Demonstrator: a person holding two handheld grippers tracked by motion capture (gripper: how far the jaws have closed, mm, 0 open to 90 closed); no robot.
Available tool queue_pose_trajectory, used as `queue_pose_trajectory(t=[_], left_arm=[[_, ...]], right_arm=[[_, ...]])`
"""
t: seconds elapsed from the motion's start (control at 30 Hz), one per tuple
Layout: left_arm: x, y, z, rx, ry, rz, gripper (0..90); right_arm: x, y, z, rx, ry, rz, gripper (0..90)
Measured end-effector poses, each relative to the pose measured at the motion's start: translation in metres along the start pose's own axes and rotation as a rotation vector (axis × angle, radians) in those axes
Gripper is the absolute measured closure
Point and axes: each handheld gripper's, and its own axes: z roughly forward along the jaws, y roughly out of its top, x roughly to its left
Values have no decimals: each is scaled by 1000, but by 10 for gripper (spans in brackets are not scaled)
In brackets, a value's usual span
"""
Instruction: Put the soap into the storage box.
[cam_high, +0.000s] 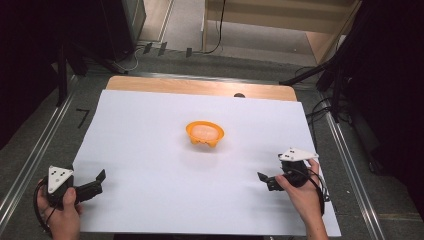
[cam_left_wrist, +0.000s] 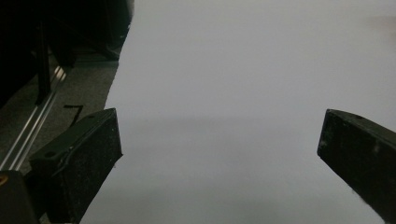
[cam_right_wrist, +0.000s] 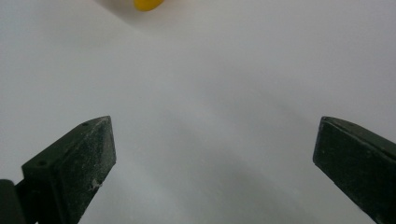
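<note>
Glossy orange plastic bowl (cam_high: 205, 133), matt white paper (cam_high: 150, 150)

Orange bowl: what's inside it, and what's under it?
The orange bowl holds something pale and pinkish; too blurred to identify. It sits on the white sheet; the patch beneath its base is covered.

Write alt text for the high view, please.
An orange bowl sits mid-table on a white sheet. A person's hands hold the left gripper and right gripper at the near corners, both open and empty.

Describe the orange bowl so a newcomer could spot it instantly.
A white sheet covers the wooden table. The orange bowl sits near the sheet's middle, ahead of both grippers. It is small, bright orange with a pale inside, alone on the white.
</note>
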Motion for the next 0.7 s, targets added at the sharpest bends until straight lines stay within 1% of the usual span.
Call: queue_pose_trajectory(t=[0.03, 0.07, 0.1, 0.13, 0.23, 0.3, 0.33, 0.37, 0.4, 0.43, 0.47, 0.5, 0.57, 0.63, 0.67, 0.7], left_arm=[[0, 0, 0, 0, 1, 2, 1], [0, 0, 0, 2, 3, 3, 1], [0, 0, 0, 2, 3, 4, 1], [0, 0, 0, 2, 3, 4, 0], [0, 0, 0, 0, 2, -1, 1], [0, 0, 0, 1, 1, 1, 1], [0, 0, 0, 1, 1, 1, 1], [0, 0, 0, 0, 1, 0, 0], [0, 0, 0, -1, 1, 1, 1], [0, 0, 0, -1, 1, 1, 0], [0, 0, 0, 0, 1, 0, 0], [0, 0, 0, -1, 2, 0, 0], [0, 0, 0, -1, 2, 1, 0], [0, 0, 0, -1, 3, 3, 1], [0, 0, 0, -1, 3, 3, 1], [0, 0, 0, -1, 3, 4, 1]], right_arm=[[0, 0, 0, 0, 0, 0, 0], [-1, -5, -2, -12, -5, 12, 0], [-4, -14, -7, -30, -17, 33, 0], [-5, -18, -10, -37, -26, 44, 0], [-8, -32, -19, -66, -50, 65, 0], [-10, -40, -24, -85, -55, 86, 0], [-10, -40, -24, -85, -55, 86, 0], [-11, -49, -30, -102, -68, 103, 0], [-12, -53, -33, -111, -75, 111, 0], [-12, -53, -33, -111, -75, 111, 0], [-12, -57, -36, -120, -83, 122, 0], [-14, -65, -44, -140, -96, 134, 0], [-15, -68, -46, -146, -99, 138, 0], [-18, -75, -54, -153, -117, 148, 0], [-20, -81, -61, -161, -129, 162, 0], [-20, -81, -61, -161, -129, 162, 0]])
